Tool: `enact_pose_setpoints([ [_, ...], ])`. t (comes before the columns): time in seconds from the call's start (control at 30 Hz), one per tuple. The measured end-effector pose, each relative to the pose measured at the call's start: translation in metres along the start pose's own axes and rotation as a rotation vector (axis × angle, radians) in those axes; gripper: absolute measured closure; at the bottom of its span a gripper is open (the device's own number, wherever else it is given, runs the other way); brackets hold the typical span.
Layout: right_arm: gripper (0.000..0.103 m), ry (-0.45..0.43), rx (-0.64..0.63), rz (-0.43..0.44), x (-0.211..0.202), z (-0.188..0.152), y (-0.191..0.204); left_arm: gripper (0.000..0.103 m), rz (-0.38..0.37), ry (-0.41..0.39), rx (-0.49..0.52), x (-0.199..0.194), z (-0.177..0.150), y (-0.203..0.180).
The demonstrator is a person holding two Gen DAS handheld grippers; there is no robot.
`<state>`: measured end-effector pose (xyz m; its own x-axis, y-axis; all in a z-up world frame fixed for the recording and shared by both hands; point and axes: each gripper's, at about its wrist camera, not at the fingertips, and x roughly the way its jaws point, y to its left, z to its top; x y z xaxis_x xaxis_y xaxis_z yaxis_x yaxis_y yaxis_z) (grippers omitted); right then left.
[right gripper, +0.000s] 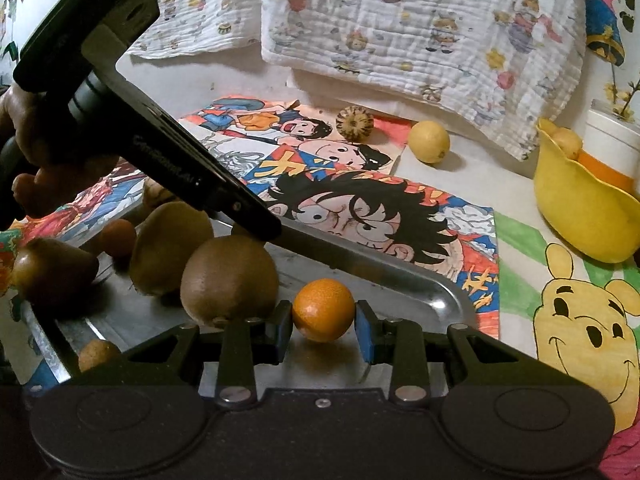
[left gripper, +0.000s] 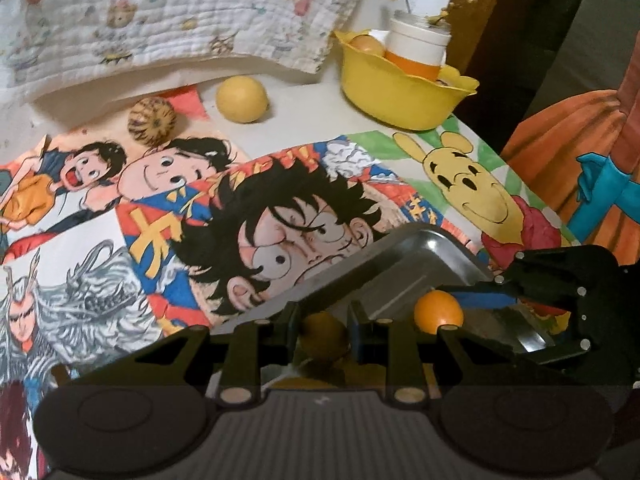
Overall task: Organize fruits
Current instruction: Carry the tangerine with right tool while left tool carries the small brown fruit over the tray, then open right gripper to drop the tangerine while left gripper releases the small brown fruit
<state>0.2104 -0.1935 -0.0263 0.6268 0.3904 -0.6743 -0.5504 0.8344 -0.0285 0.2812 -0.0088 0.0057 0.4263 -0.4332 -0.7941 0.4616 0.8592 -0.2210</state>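
A steel tray lies on the cartoon-covered table and holds several kiwis and small fruits. My right gripper stands over the tray with its blue pads on either side of a small orange, a slight gap showing. In the left wrist view my left gripper is shut on a brownish-orange fruit at the tray's near edge. The same small orange and the right gripper's fingers show to its right.
A yellow lemon and a striped round fruit lie near a folded white cloth at the back. A yellow bowl with a fruit and a white-orange jar stands at the back right.
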Motion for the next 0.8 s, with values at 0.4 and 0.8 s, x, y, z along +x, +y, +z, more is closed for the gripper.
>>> enact_pose_setpoints([
  [0.4, 0.067, 0.004, 0.012, -0.005, 0.001, -0.004, 0.001, 0.074, 0.023, 0.036, -0.044, 0.006, -0.004, 0.004],
  [0.8, 0.058, -0.004, 0.049, -0.01, -0.007, -0.008, 0.001, 0.057, 0.073, 0.006, -0.019, -0.009, -0.007, -0.005],
])
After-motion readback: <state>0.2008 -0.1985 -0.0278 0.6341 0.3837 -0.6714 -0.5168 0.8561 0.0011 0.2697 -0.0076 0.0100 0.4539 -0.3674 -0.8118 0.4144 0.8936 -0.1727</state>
